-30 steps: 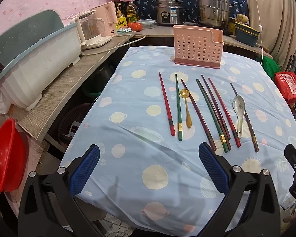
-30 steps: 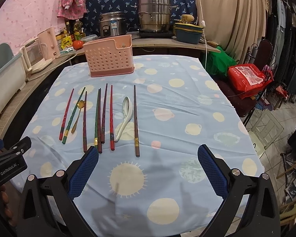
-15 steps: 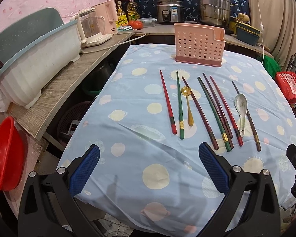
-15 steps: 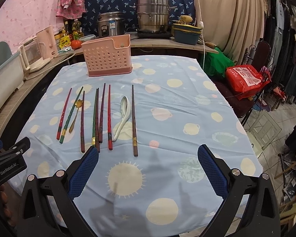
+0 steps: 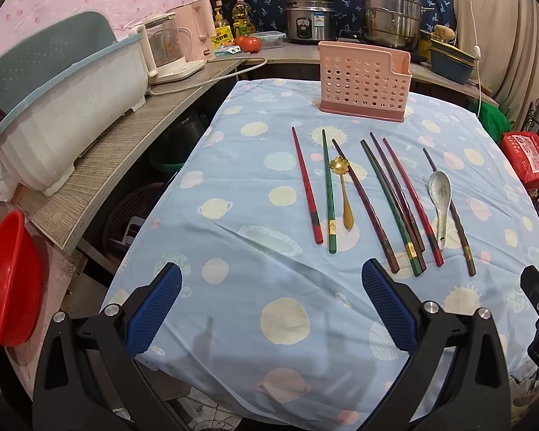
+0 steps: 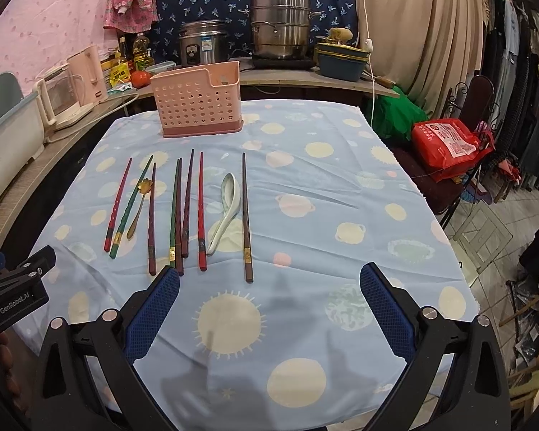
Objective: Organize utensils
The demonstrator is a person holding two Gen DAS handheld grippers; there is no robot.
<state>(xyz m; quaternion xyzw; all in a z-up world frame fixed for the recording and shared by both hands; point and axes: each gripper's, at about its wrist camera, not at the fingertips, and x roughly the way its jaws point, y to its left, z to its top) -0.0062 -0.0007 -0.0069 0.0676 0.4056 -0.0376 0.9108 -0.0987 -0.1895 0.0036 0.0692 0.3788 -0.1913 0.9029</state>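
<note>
Presently on the table:
Left claw (image 5: 271,303): hovering over the near edge of the table (image 5: 233,287), its blue-padded fingers (image 5: 153,310) standing wide apart and gripping nothing.
Right claw (image 6: 269,303): hanging over the near right part of the table, fingers likewise spread wide and holding nothing; its left pad is sitting in front of the butt ends of the middle chopsticks in the right wrist view.
Utensil caddy (image 5: 364,80): pink, perforated plastic, standing upright at the far end of the table, well apart from both claws.
Chopsticks (image 5: 391,201): eight loose sticks in red, green, maroon and brown, lying side by side on the cloth between caddy and claws, tips pointing toward the caddy.
Red chopstick (image 5: 307,185): lying leftmost in the row.
Green chopstick (image 5: 328,190): lying just beside the red one.
Gold spoon (image 5: 343,190): flower-shaped bowl, resting between the green chopstick and a maroon one.
Ceramic soup spoon (image 5: 440,197): white, patterned, lying bowl up near the right end of the row, touching or just beside the brown chopstick (image 5: 451,212).
Tablecloth (image 6: 323,215): light blue, printed with suns and planets, covering the table and lying slightly wrinkled.
</note>
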